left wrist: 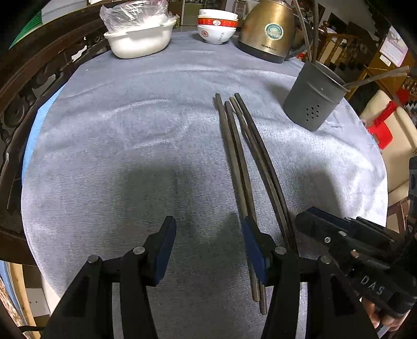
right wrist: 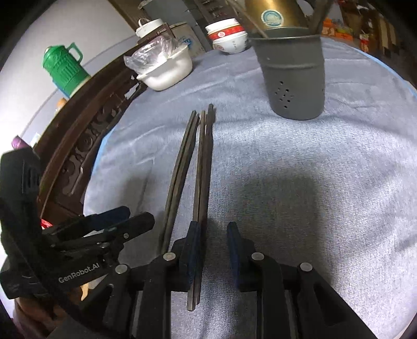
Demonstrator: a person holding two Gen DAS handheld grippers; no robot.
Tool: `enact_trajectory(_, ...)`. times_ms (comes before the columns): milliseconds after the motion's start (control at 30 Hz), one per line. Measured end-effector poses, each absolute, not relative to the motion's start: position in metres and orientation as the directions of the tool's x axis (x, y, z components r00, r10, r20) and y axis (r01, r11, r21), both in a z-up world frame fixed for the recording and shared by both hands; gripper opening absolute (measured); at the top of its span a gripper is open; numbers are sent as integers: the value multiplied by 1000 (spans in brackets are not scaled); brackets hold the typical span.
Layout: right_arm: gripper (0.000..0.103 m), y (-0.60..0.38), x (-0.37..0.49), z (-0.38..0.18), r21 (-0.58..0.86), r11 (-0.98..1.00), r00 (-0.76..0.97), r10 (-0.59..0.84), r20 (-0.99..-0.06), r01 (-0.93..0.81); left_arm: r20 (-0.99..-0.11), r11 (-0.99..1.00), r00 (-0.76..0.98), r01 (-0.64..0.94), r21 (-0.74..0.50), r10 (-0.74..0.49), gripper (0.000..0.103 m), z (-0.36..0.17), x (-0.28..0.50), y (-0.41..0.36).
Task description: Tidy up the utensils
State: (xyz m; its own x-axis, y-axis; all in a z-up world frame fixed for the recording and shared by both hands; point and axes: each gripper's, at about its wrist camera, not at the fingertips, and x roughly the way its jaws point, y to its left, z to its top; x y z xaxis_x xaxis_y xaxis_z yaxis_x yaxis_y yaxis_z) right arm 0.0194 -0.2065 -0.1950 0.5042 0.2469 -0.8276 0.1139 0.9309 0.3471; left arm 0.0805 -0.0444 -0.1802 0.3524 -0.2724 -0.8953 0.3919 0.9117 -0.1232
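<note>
Left gripper (left wrist: 208,250): its fingers (left wrist: 166,245) stood spread with bare cloth between them – nothing pinched. The right-hand finger lay over the near stretch of the left pair of chopsticks (left wrist: 235,167), hiding part of their length; whether the pad touched them could not be told.

Right gripper (right wrist: 212,250): its fingers (right wrist: 234,247) stood apart by a narrow gap, clamped on nothing. The left finger covered the near part of the right pair of chopsticks (right wrist: 204,161), whose near ends emerged below it; contact could not be made out.

The four dark chopsticks lay side by side on the grey cloth (left wrist: 130,130), running from near to far, in two close pairs, just to the near left of the grey perforated utensil holder (left wrist: 314,96). The holder stood upright at the right, already containing several sticks – their upper ends were cut off by the frame edge in the right wrist view.

Far edge of the table: a white dish (left wrist: 140,41) with a crumpled plastic bag (left wrist: 133,13), stacked red-and-white bowls (left wrist: 217,26), and a brass-coloured kettle (left wrist: 268,34), its top cropped. A green flask (right wrist: 65,67) stood beyond the carved wooden rail (right wrist: 86,125). Part of a hand (left wrist: 383,316) showed at the lower right corner, mostly hidden behind the gripper body.
</note>
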Motion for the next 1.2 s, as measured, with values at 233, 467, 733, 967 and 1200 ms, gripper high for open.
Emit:
enact_trajectory(233,24,-196,24,-197,284,955,499,205,-842,88,-899,910,343,396,-122,-270,54,-186,88,-52)
enact_trajectory(467,24,-190,32,-197,257,964,494,190,-849,71,-898,910,335,391,-142,-284,56,-188,99,-56)
enact_trajectory(733,20,-199,33,-197,283,954,496,200,-845,97,-902,911,333,390,-134,-275,56,-188,107,-59)
enact_trajectory(967,16,-217,29,-196,287,947,492,183,-851,143,-904,903,324,411,-130,-278,56,-188,110,-59)
enact_trajectory(1200,18,-225,33,-195,362,920,490,251,-835,146,-906,899,324,421,-121,-273,56,-188,115,-58)
